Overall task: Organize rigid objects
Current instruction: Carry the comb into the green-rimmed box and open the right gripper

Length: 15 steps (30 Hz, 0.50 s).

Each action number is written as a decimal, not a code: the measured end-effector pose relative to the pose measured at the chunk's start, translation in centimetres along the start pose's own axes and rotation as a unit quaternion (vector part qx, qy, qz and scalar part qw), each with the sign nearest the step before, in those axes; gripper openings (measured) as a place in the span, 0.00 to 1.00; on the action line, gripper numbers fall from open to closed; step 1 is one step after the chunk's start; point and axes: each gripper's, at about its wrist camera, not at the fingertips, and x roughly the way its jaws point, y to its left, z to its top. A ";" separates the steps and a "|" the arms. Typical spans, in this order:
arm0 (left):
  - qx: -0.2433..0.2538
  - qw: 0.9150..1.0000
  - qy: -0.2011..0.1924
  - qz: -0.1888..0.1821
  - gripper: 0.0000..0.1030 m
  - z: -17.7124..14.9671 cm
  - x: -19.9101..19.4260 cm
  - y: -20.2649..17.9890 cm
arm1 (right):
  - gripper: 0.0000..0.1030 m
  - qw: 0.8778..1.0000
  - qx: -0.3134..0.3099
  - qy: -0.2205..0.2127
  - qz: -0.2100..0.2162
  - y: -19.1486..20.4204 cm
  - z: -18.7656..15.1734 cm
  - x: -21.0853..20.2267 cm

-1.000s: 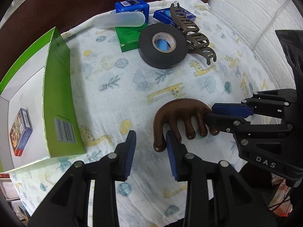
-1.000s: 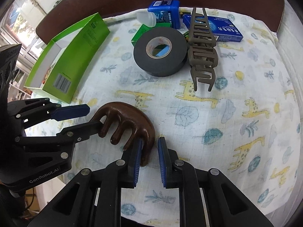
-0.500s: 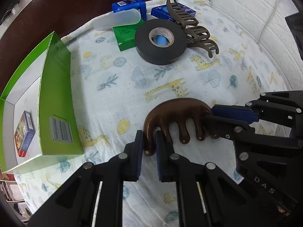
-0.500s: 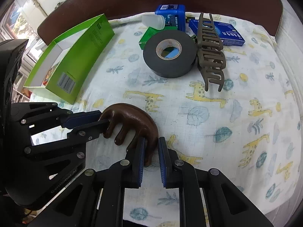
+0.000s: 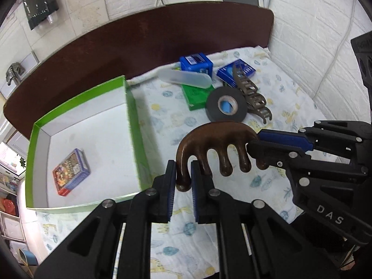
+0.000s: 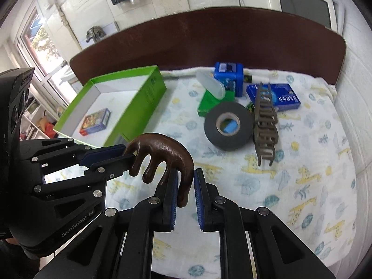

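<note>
1. The brown wooden comb (image 5: pixel 217 139) hangs in the air above the bed (image 5: pixel 267 179), carried by both tools, probably because its wide curved body would tip from a one-ended hold.
2. The left hand-held gripper (image 5: pixel 183 179) is clamped on the comb's outermost tooth; the right hand-held gripper (image 6: pixel 186 187) pinches the tooth at the opposite end, so the load is shared.
3. The green box (image 5: pixel 133 125) sits open-topped just beside the lifted comb, with a small printed carton (image 5: pixel 71 172) already on its white floor, so it looks like the collecting bin.
4. A black tape roll (image 5: pixel 226 107), a grey hair claw (image 5: pixel 252 95) and blue packets (image 5: pixel 196 63) remain clustered near the headboard, apparently unsorted.
</note>
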 end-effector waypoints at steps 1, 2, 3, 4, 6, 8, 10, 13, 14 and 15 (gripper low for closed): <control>-0.003 1.000 -0.006 0.008 0.08 -0.2 -0.8 1.1 | 0.16 1.000 -0.006 -0.007 0.004 0.7 0.6 -0.1; -0.007 1.000 -0.012 0.017 0.08 -0.2 -1.3 1.9 | 0.16 1.000 -0.011 -0.014 0.010 1.5 1.3 -0.2; -0.010 0.999 -0.017 0.027 0.08 -0.4 -2.0 3.0 | 0.16 1.000 -0.016 -0.020 0.018 2.3 1.9 -0.3; -0.012 0.999 -0.023 0.038 0.08 -0.5 -2.4 3.9 | 0.16 0.999 -0.023 -0.024 0.026 3.2 2.5 -0.2; -0.020 0.998 -0.030 0.058 0.08 -0.8 -3.3 6.0 | 0.16 0.998 -0.034 -0.030 0.040 5.1 3.7 0.2; -0.031 0.996 -0.032 0.071 0.08 -1.1 -3.6 8.0 | 0.16 0.997 -0.044 -0.033 0.053 7.0 4.8 0.8; -0.047 0.995 -0.028 0.078 0.08 -1.6 -3.6 9.9 | 0.16 0.996 -0.056 -0.031 0.066 8.8 5.8 1.7; -0.071 0.994 -0.014 0.079 0.08 -2.6 -2.6 12.3 | 0.16 0.994 -0.071 -0.014 0.083 11.3 7.0 3.9; -0.078 0.994 -0.008 0.078 0.08 -3.0 -1.9 12.9 | 0.16 0.994 -0.075 -0.006 0.085 11.9 7.2 4.8; -0.084 0.994 -0.002 0.076 0.08 -3.2 -1.3 13.3 | 0.16 0.993 -0.078 0.001 0.085 12.5 7.3 5.5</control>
